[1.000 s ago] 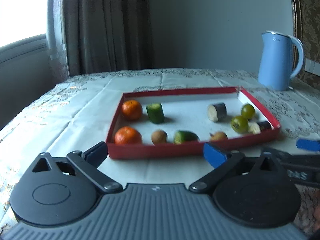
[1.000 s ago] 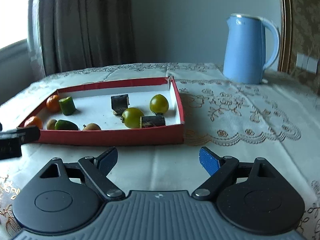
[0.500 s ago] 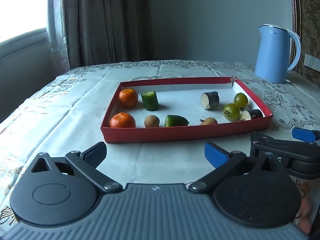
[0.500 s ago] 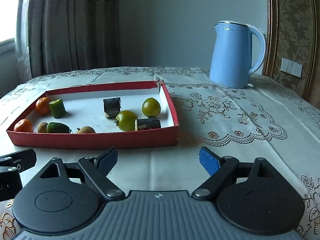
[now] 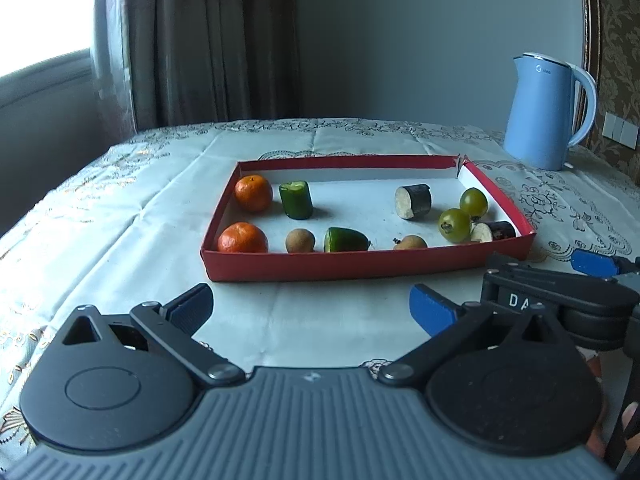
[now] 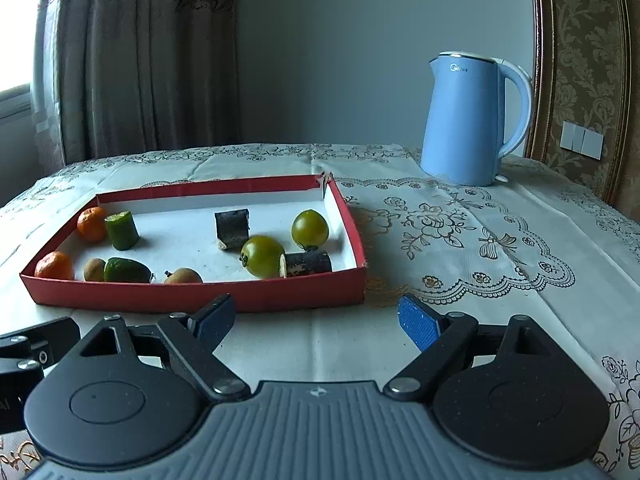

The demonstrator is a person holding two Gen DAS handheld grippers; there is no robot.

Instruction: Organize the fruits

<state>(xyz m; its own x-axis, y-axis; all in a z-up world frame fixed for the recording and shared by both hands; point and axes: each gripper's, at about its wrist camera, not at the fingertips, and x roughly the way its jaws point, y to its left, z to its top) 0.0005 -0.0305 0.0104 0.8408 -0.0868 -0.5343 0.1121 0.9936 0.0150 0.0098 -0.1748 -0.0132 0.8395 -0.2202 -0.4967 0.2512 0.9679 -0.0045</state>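
Observation:
A red tray [image 5: 360, 266] [image 6: 192, 294] with a white floor lies on the tablecloth. It holds two oranges [image 5: 253, 193] [image 5: 242, 238], two cucumber pieces [image 5: 296, 199] [image 5: 345, 239], two small brown fruits [image 5: 300, 240] [image 5: 410, 242], two dark sugarcane pieces [image 5: 414, 201] [image 5: 493, 231] and two green tomatoes [image 5: 455, 225] [image 5: 473, 202]. My left gripper [image 5: 310, 306] is open and empty, in front of the tray's near wall. My right gripper [image 6: 316, 320] is open and empty, in front of the tray's near right corner. It shows at the right of the left wrist view [image 5: 560, 292].
A blue electric kettle [image 5: 544, 112] [image 6: 472, 120] stands at the back right of the table. Curtains and a window are at the back left. The lace tablecloth [image 6: 460, 240] stretches to the right of the tray.
Both grippers have pulled back and risen from the tray, so it looks smaller and farther. Their jaws stay open. The fruits have not moved.

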